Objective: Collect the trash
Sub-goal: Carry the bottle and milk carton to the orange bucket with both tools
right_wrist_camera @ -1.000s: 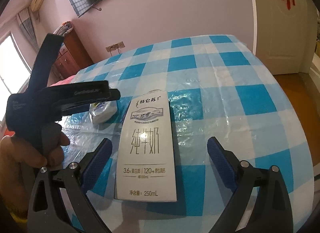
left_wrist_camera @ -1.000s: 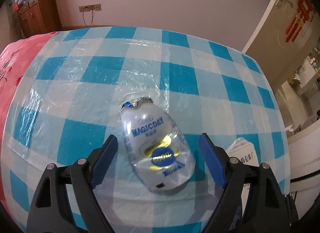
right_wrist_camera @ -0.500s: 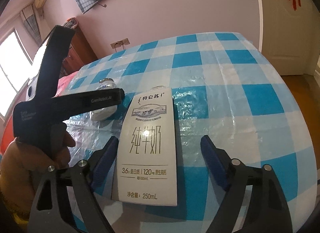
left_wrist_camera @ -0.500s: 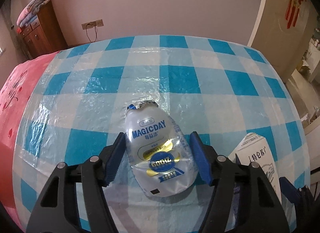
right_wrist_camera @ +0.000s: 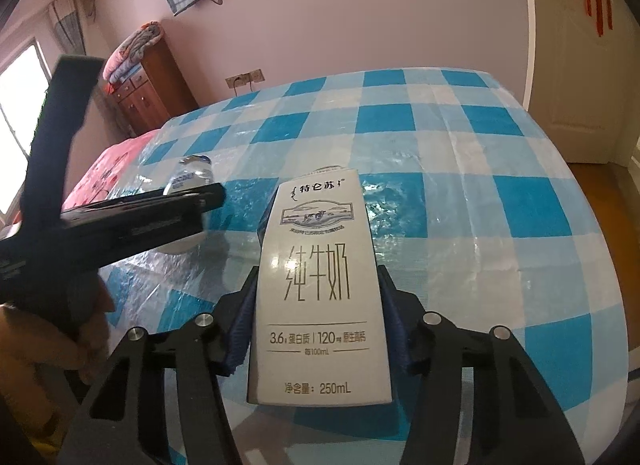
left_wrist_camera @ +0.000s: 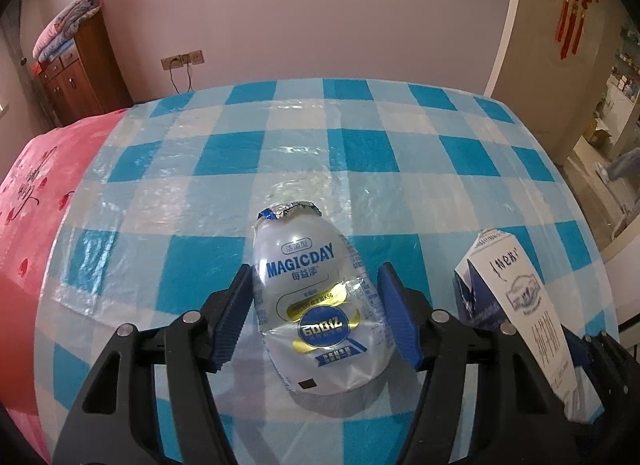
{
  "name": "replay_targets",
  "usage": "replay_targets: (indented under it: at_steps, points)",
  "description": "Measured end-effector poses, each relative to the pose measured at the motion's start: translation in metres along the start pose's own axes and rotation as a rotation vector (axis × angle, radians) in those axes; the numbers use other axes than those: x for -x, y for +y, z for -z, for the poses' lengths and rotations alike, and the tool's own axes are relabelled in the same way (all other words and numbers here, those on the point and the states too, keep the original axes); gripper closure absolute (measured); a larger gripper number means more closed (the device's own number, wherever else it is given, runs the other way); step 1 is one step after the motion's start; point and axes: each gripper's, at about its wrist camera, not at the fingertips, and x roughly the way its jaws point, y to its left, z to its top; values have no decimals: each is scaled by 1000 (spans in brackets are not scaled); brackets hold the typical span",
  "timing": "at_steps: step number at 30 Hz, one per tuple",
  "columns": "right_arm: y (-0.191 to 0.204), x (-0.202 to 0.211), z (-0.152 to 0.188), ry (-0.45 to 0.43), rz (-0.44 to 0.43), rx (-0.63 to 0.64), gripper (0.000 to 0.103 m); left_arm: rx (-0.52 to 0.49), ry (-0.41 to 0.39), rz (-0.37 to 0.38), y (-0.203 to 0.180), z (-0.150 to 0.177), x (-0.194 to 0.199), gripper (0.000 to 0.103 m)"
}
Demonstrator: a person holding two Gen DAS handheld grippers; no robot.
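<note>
The left claw (left_wrist_camera: 316, 313) is gripping a crushed, foil-capped yogurt bottle (left_wrist_camera: 316, 305) over the checked table (left_wrist_camera: 360, 153); the right claw (right_wrist_camera: 318, 317), having just been closing, is clamping a white milk carton (right_wrist_camera: 320, 289).

"MAGICDAY" on yogurt bottle (left_wrist_camera: 316, 301), "250mL", "3.6", "120" on milk carton (right_wrist_camera: 320, 297)
</note>
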Motion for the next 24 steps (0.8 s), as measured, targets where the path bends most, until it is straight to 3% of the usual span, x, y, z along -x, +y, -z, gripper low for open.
replay_targets:
  at_steps: [14,24]
  points:
    - [25,15,4,-87,76,122,49,-31,-73,-20,26,26,49,39]
    - [34,18,8,-87,78,127,49,-40,-99,-53,50,53,72,39]
